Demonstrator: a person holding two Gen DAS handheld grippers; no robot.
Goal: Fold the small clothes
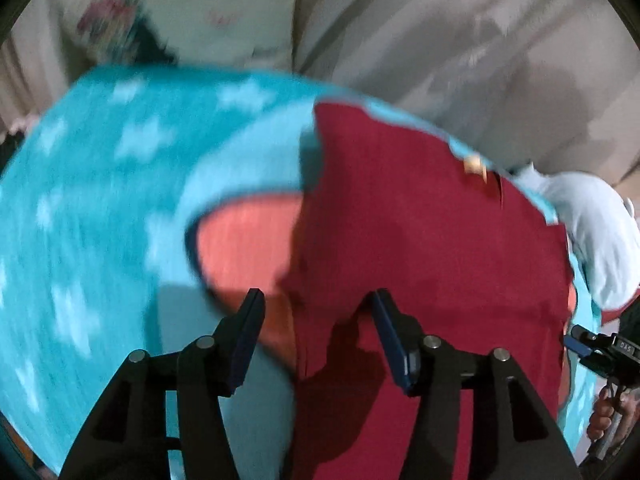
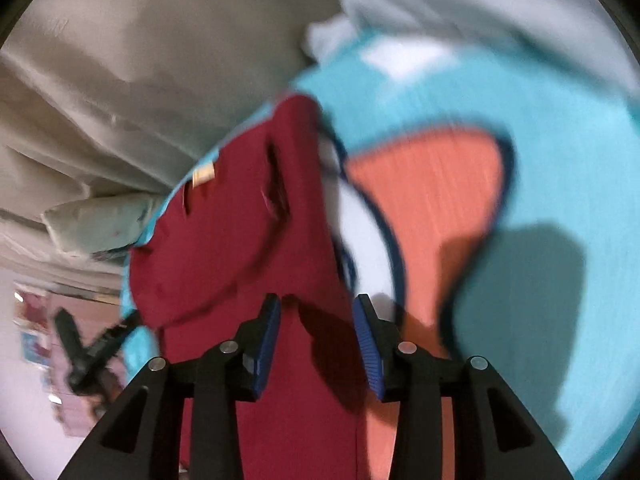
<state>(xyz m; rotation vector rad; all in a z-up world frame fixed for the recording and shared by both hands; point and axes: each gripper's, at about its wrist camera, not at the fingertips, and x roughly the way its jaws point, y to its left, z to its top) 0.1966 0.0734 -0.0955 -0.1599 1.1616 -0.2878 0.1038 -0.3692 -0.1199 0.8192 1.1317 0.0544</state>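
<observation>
The dark red garment (image 1: 420, 240) lies spread on a turquoise blanket (image 1: 100, 200) with pale star marks and a coral patch (image 1: 248, 240), directly ahead of and beneath both pairs of fingers. A small tan label (image 1: 474, 165) sits near its far edge. The left gripper (image 1: 316, 304) has its fingers spread wide above the red cloth, pinching nothing. The right gripper (image 2: 316, 306) is likewise parted over the garment's edge; through the motion blur it seems not to touch the fabric. Beyond the fingers lie a pale blue cloth (image 1: 592, 232) and cream sheets (image 2: 140, 100).
</observation>
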